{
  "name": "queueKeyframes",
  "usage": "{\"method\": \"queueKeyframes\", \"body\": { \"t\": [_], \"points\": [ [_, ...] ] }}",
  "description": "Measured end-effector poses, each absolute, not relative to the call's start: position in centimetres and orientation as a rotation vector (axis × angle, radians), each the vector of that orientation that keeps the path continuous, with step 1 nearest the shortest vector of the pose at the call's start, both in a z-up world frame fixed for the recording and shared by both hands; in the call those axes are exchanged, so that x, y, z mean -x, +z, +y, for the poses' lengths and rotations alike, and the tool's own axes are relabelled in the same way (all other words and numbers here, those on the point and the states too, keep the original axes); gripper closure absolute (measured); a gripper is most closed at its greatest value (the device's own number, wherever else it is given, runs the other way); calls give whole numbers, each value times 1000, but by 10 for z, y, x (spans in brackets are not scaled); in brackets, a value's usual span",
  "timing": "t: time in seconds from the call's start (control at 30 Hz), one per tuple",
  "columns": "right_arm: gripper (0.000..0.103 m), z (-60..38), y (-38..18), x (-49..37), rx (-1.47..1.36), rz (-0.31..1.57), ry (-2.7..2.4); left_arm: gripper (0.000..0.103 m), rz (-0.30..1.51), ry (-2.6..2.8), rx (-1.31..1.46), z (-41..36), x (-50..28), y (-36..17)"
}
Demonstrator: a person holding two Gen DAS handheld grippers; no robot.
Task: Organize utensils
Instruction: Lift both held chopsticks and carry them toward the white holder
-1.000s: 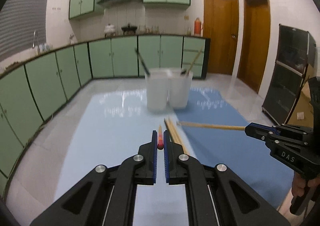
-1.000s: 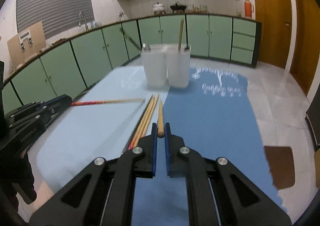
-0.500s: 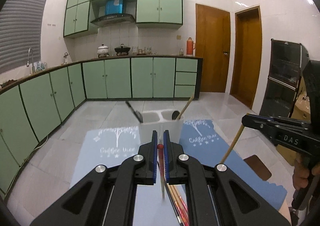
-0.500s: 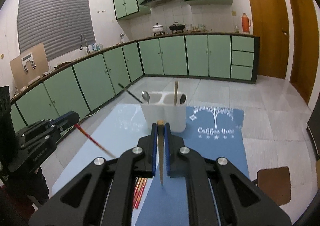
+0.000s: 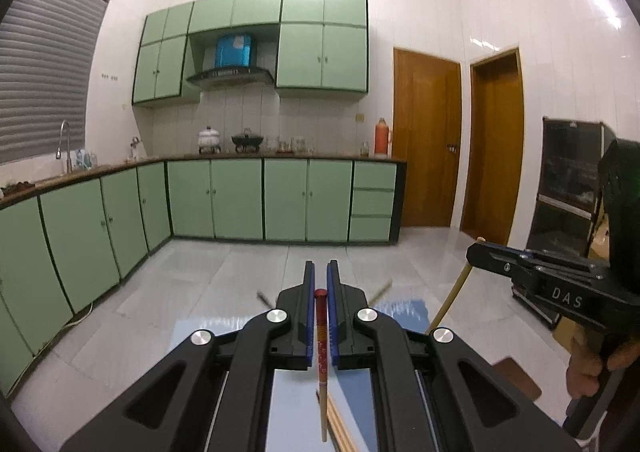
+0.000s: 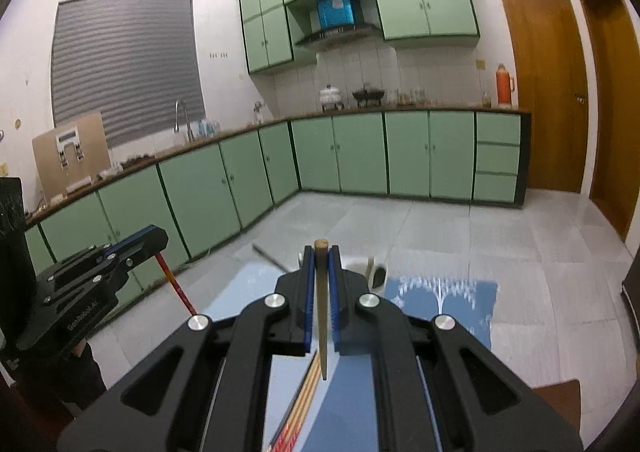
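Chopsticks are the business: the left gripper (image 5: 318, 288) is clamped on a red-topped chopstick (image 5: 321, 328) that hangs nearly straight down from its jaws, and the right gripper (image 6: 321, 258) is clamped on a plain wooden chopstick (image 6: 321, 312), hanging likewise. More loose chopsticks (image 6: 304, 400) lie on the table, about where the pale blue mat (image 6: 240, 292) meets the darker blue mat (image 6: 440, 292). A white utensil holder (image 6: 374, 272) stands toward the far edge of the table, mostly hidden behind the right gripper's fingers, with other utensil handles sticking out of it. The step in hand looks like carrying both sticks to that holder. To do it well, bring each tip above an open compartment before lowering, keep the sticks vertical, clear the handles already inside, and loosen the grip only once the tip is well inside.
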State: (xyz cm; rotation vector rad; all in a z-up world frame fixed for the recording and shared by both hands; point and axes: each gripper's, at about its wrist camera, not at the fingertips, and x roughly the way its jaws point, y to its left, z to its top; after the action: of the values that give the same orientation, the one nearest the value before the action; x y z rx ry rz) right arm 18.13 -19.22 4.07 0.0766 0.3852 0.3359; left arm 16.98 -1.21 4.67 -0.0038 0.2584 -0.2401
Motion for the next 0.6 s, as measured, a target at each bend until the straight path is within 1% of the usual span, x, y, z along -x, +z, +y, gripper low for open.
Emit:
{"method": "queueKeyframes", "body": {
  "t": [0.33,0.6],
  "points": [
    [97,-198,81,-233,-105,280,303,97,125,-228,5,-28,-231,91],
    [97,-203,83,-284,-116,257,251,97,48,-204,-4,-43,-280,96]
  ]
}}
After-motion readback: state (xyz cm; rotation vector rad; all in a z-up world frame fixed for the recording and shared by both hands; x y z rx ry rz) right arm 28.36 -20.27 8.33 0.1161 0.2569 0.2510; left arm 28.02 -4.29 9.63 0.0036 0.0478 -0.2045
